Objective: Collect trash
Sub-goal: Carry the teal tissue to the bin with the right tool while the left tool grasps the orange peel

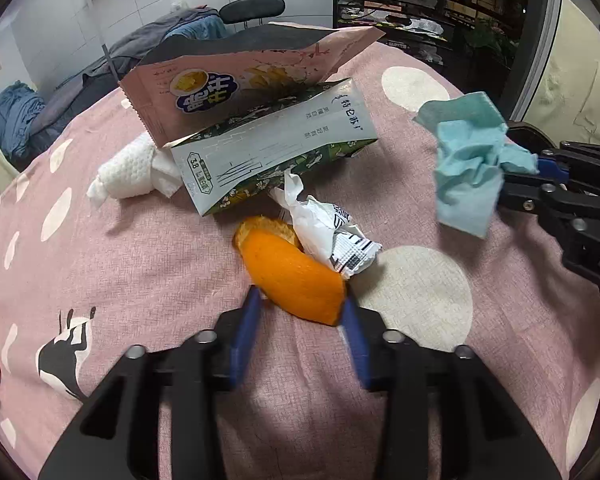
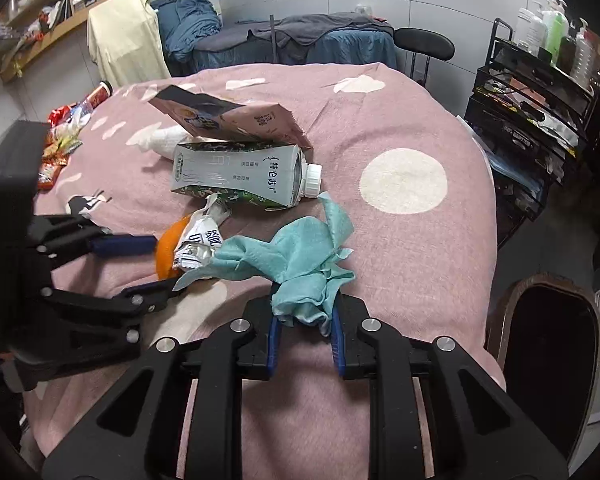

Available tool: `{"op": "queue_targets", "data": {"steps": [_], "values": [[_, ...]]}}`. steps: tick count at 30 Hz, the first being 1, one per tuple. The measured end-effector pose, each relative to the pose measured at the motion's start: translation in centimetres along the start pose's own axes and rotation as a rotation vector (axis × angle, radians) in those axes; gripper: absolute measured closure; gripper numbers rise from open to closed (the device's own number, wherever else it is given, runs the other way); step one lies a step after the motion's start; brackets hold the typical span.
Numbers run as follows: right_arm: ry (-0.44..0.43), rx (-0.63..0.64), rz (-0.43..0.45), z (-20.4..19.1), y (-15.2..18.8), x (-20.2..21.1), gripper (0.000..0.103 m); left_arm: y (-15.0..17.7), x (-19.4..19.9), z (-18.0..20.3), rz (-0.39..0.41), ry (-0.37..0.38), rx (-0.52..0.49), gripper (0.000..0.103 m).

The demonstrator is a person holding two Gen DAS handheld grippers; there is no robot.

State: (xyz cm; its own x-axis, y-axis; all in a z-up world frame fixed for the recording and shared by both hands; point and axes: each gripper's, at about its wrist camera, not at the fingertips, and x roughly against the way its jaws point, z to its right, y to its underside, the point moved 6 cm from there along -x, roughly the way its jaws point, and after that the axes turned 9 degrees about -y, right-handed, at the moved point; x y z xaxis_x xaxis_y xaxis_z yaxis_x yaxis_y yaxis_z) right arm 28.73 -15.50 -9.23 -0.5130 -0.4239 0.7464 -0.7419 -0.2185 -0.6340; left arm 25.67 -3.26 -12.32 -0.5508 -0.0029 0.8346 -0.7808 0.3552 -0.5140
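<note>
The left gripper (image 1: 300,312) has its blue fingers (image 1: 246,332) set on either side of the orange peel (image 1: 296,276), touching its near end; a firm grip cannot be confirmed. Just past the peel lies a crumpled white wrapper (image 1: 328,232), and beyond that a flattened milk carton (image 1: 272,152) with a pink snack bag (image 1: 236,84) leaning on it. A white paper towel (image 1: 132,168) lies left of the carton. The right gripper (image 2: 304,320) has its fingers (image 2: 274,340) clamped on a crumpled teal tissue (image 2: 296,260), held above the pink spotted bedspread (image 2: 400,128).
</note>
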Motion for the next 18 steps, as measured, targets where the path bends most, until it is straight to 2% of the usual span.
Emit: {"op": "queue_targets", "data": {"steps": [6,13,18], "values": [[-0.020,-0.043,0.050,0.4,0.3,1.7,0.082,0.5,1.0,-1.8,0.042,0.017,0.095,0.082],[-0.032,-0.073,0.124,0.7,0.8,3.7,0.082,1.1,3.5,-3.3,0.141,0.012,0.197,0.096],[-0.038,-0.094,0.160,1.0,1.5,5.2,0.082,1.6,5.3,-3.6,0.194,0.017,0.234,0.098]]}}
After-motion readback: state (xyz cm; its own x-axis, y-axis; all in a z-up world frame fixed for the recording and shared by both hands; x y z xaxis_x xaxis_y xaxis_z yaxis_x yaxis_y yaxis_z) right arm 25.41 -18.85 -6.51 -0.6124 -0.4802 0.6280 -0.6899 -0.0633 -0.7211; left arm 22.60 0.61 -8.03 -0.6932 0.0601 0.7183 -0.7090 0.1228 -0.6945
